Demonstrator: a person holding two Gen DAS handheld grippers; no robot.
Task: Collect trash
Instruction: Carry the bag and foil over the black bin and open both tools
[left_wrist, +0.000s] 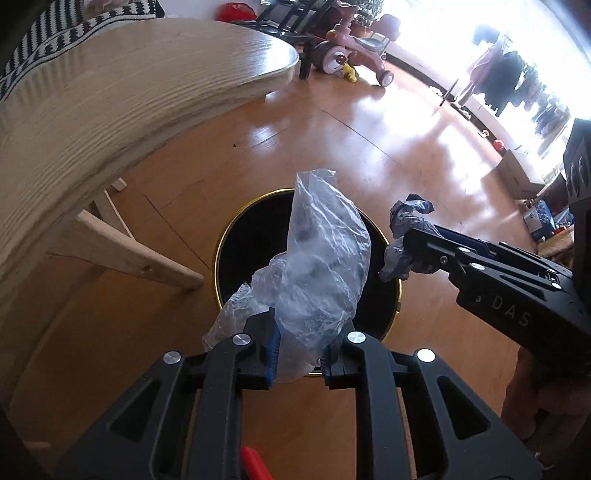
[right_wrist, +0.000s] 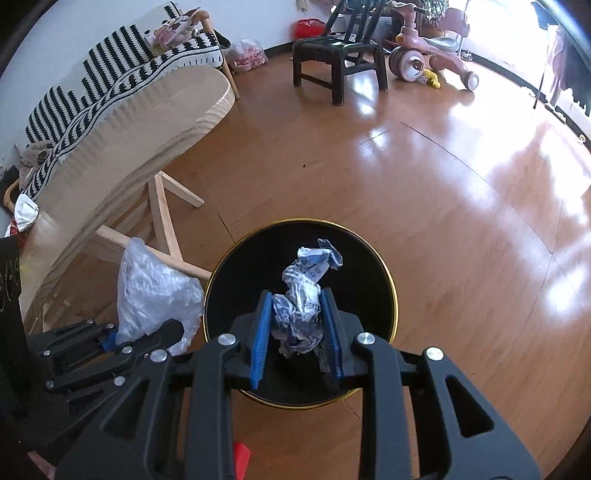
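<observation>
A round black bin with a gold rim (left_wrist: 221, 243) (right_wrist: 391, 295) stands on the wooden floor below both grippers. My left gripper (left_wrist: 297, 332) is shut on a crumpled clear plastic bag (left_wrist: 321, 258), which hangs over the bin's mouth. In the right wrist view the same bag (right_wrist: 147, 291) and left gripper (right_wrist: 114, 341) appear just left of the bin. My right gripper (right_wrist: 297, 325) is shut on a crumpled grey-white wrapper (right_wrist: 303, 295) directly above the bin's opening. In the left wrist view that wrapper (left_wrist: 406, 221) and right gripper (left_wrist: 410, 243) hover at the bin's right rim.
A light wooden table (left_wrist: 110, 122) (right_wrist: 155, 122) with slanted legs stands left of the bin. A striped sofa (right_wrist: 110, 70), a dark chair (right_wrist: 336, 55) and a pink ride-on toy (right_wrist: 424, 59) sit farther back. Glossy floor (right_wrist: 443, 221) spreads to the right.
</observation>
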